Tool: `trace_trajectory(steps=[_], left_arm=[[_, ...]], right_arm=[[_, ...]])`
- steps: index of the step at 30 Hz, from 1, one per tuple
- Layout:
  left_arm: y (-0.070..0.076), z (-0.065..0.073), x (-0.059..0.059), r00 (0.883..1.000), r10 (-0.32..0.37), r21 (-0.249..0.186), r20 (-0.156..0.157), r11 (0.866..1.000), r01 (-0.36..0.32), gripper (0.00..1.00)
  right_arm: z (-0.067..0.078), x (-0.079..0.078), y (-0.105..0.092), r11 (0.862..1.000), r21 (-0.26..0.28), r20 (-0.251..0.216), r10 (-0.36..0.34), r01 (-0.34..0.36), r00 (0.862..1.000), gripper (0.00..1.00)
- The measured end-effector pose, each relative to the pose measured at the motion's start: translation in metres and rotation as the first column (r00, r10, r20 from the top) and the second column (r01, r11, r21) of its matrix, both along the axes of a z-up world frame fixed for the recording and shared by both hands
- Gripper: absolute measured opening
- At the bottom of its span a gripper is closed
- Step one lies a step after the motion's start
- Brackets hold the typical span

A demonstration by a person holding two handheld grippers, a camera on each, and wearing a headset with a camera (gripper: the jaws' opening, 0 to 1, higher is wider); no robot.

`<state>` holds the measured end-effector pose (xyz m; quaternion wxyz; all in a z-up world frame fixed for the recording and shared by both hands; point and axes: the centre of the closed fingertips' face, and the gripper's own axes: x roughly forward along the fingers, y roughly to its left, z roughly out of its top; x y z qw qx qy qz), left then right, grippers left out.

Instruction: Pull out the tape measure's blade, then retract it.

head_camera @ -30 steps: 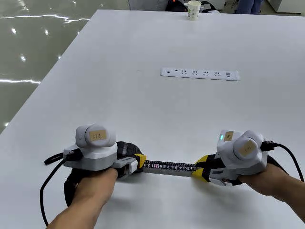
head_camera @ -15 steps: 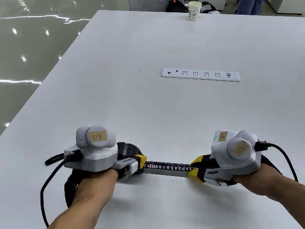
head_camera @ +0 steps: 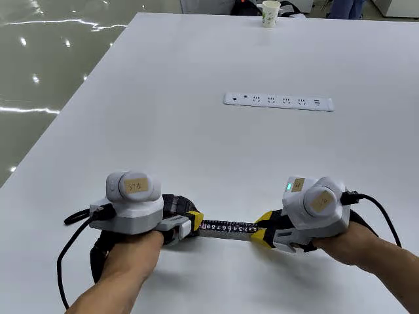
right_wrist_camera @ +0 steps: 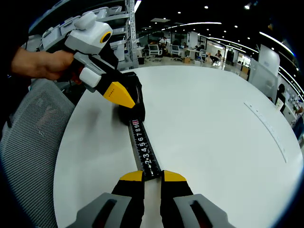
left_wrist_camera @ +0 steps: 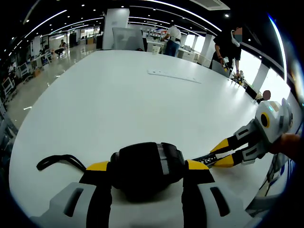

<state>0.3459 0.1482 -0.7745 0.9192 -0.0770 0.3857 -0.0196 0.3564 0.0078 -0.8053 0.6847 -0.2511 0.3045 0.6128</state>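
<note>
**Grip state.** The right gripper [right_wrist_camera: 152, 176] has its jaws pressed together, pinching the tip of the blade [right_wrist_camera: 143, 151]. The left gripper [left_wrist_camera: 147, 166] clamps the black tape measure case [left_wrist_camera: 145, 154] low over the white table [head_camera: 262, 157], near its front edge. A short run of blade spans the gap.

**Hazards.**
- If the pinch slips, the spring would likely snap the blade home.
- Off-axis travel may twist or kink the blade.
- A loose clamp could let the case roll.

**Markings.** The blade reads 2 to 9. No brand is discernible on the case, possibly hidden by the jaws.
</note>
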Motion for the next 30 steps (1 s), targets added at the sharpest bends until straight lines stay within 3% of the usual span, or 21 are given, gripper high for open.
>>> trace_trajectory(steps=[30], left_arm=[[0.001, 0.000, 0.000, 1.000, 0.001, -0.027, 0.002, 1.000, -0.001, 0.54]], right_arm=[[0.000, -0.009, 0.046, 0.998, 0.037, -0.004, 0.049, -0.049, 0.999, 0.09]])
